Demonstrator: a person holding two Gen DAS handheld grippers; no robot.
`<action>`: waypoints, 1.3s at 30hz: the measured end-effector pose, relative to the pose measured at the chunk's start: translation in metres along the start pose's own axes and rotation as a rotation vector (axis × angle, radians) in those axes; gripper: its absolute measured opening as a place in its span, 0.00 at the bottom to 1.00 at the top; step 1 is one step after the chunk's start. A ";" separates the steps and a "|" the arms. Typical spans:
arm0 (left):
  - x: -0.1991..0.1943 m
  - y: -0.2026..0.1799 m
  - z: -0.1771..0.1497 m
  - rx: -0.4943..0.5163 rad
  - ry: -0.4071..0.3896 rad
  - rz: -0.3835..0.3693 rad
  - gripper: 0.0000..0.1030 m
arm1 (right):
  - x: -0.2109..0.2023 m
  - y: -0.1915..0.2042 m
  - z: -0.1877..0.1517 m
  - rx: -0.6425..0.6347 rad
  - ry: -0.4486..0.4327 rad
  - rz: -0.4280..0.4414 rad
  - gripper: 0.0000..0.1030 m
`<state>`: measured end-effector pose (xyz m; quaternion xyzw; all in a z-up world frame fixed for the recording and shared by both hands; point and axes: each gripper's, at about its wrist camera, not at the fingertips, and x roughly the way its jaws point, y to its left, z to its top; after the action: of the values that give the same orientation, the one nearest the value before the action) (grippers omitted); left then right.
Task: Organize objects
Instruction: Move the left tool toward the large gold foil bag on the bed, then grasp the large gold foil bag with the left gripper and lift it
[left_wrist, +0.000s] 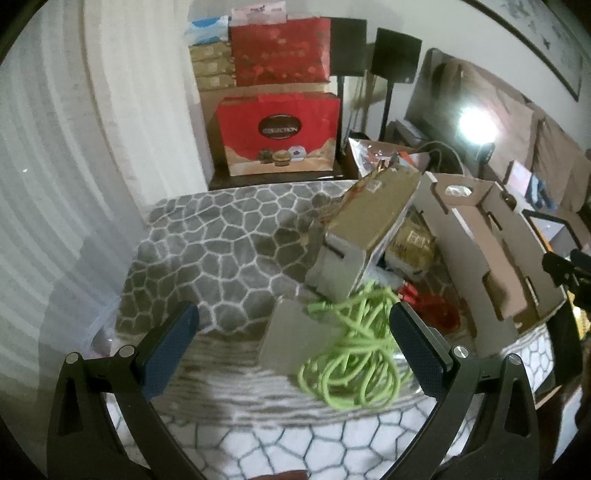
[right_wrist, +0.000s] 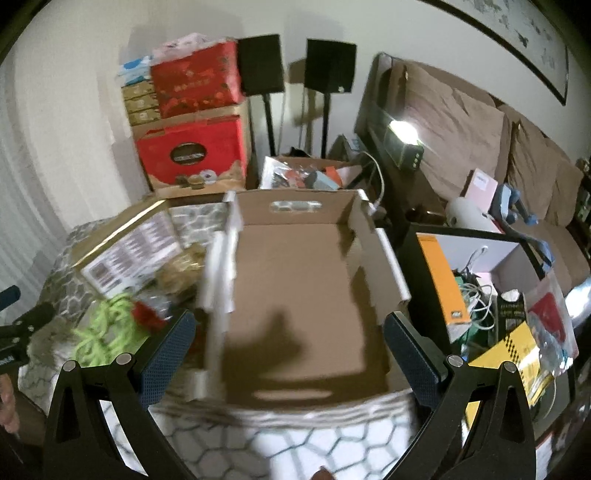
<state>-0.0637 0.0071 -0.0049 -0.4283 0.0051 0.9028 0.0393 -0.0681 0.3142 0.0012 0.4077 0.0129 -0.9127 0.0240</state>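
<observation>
Both grippers stand with jaws spread wide and hold nothing. The left gripper (left_wrist: 293, 349) hovers over the green cord (left_wrist: 351, 350), a loose tangle at lower centre of the left view beside a grey flat box (left_wrist: 291, 339). The right gripper (right_wrist: 286, 354) faces the empty cardboard tray (right_wrist: 303, 295) at centre of the right view. The likely step is gripping the cord: the jaws should close on the thick bundle, not 1 loop. A tilted carton (left_wrist: 365, 229) and a red item (left_wrist: 439, 310) crowd the cord, and the tray wall rises alongside.

Stone-patterned blanket (left_wrist: 221, 240) bears cardboard tray (right_wrist: 306, 295), green cord (left_wrist: 351, 354), tilted box (left_wrist: 369, 229).
</observation>
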 end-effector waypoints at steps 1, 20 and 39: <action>0.004 0.002 0.005 -0.009 0.004 -0.023 1.00 | 0.004 -0.006 0.003 0.009 0.009 -0.002 0.99; 0.072 -0.032 0.047 0.107 0.070 -0.179 0.91 | 0.078 -0.087 0.032 0.033 0.215 0.029 0.34; 0.082 -0.028 0.059 0.062 0.081 -0.240 0.29 | 0.110 -0.085 0.025 0.001 0.327 0.019 0.10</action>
<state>-0.1588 0.0429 -0.0301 -0.4605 -0.0166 0.8730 0.1599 -0.1646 0.3939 -0.0641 0.5509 0.0123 -0.8340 0.0299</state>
